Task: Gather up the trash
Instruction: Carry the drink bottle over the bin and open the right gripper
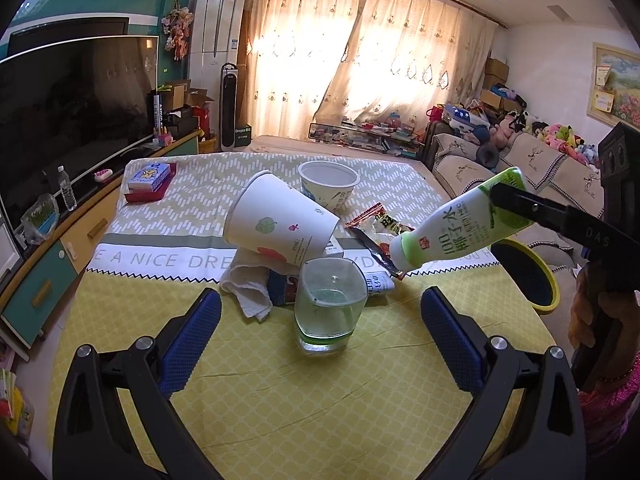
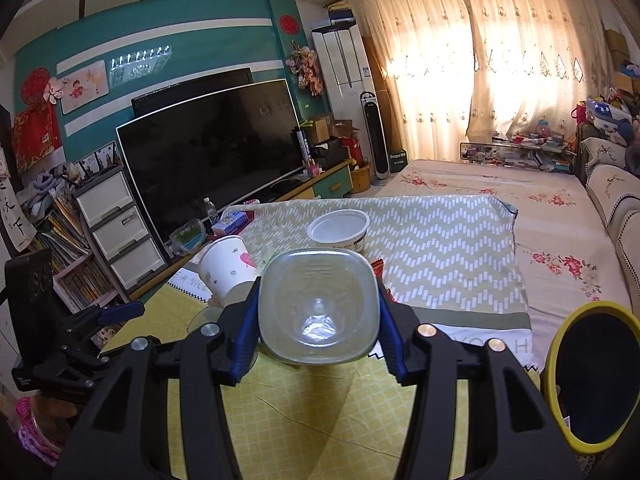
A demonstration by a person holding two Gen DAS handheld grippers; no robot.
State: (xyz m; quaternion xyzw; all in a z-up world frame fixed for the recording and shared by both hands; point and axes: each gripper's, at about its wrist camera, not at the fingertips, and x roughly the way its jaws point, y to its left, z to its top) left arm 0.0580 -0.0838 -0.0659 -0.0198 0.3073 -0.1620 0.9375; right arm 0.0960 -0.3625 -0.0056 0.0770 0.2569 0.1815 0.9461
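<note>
I am gripping the coconut water bottle [image 1: 460,224] in my right gripper [image 2: 318,312], cap tilting down over the table's right edge; the yellow-rimmed bin [image 2: 592,376] is just right. My left gripper [image 1: 320,332] is hanging open.

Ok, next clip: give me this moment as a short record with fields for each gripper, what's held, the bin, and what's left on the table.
left gripper: open, empty, facing a clear square bottle standing on the yellow tablecloth
right gripper: shut on white-and-green plastic drink bottle, lifted off the table
bin: yellow-rimmed black bin, beside the table
left on table: tipped white paper cup, white tub, snack wrapper, crumpled tissue
</note>
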